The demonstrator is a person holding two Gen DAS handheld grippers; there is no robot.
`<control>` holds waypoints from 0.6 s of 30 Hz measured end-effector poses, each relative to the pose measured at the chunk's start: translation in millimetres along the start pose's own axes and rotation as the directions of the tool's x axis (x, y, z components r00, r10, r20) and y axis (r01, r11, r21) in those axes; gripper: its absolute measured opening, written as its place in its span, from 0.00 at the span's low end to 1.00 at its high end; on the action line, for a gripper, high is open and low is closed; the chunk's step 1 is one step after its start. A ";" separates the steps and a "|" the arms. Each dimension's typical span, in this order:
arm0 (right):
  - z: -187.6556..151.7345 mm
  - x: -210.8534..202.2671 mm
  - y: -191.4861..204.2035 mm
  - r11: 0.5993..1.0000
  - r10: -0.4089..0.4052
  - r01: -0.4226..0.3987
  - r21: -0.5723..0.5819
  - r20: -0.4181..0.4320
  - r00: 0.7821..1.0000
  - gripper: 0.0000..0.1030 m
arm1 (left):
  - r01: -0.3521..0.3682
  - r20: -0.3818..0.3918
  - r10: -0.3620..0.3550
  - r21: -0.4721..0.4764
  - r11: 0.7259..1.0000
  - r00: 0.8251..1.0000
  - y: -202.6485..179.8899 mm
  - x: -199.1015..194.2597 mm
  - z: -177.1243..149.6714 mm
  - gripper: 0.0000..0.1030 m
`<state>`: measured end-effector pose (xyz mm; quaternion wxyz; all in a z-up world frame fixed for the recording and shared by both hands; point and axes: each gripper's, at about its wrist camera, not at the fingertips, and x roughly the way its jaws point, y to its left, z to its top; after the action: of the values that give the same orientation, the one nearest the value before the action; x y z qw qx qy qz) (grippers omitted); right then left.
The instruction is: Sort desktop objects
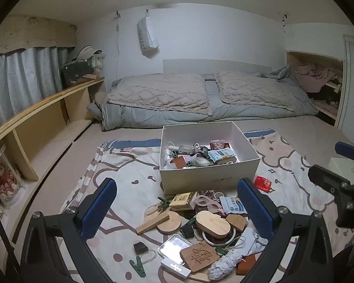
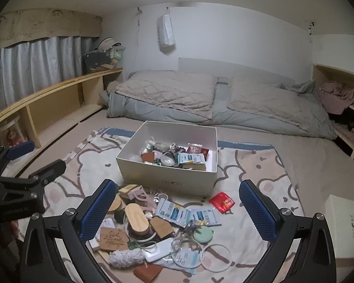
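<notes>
Jaws spread on both grippers, textured blue pads, rectangular white box.

Patterned cloth spread on beige floor.
On cloth: open white box of small items; loose clutter heap just before it; red packet beside box; bedding on floor behind.

The box is white. The mat is cream with brown cartoon lines and pink spots. The packet is red. The clothespin is green.
</notes>
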<state>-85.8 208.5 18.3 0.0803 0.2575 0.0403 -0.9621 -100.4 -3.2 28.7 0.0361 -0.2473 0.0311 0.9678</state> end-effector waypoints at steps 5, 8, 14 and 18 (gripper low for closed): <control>-3.6 0.1 0.8 1.000 -0.005 0.005 0.010 -0.018 1.000 1.00 | 0.005 0.000 -0.005 0.004 1.000 1.000 -1.1 -0.8 0.1 1.00; -3.9 -0.4 -3.3 0.999 -0.012 0.012 0.032 -0.020 1.000 1.00 | 0.013 0.007 -0.013 0.010 1.000 1.000 -2.3 -2.8 -0.1 1.00; -5.3 1.9 -9.8 0.998 -0.030 0.031 0.053 -0.033 0.999 1.00 | 0.027 0.017 -0.027 0.017 1.000 0.999 -4.3 -5.5 -0.1 1.00; -6.4 1.5 -8.5 0.998 -0.034 0.036 0.046 -0.035 0.999 1.00 | 0.028 0.018 -0.028 0.018 0.999 0.999 -5.0 -6.3 -0.5 1.00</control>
<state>-85.5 217.5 12.3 0.0567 0.2750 0.0236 -0.9595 -94.2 1.4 31.1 0.0521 -0.2385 0.0358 0.9691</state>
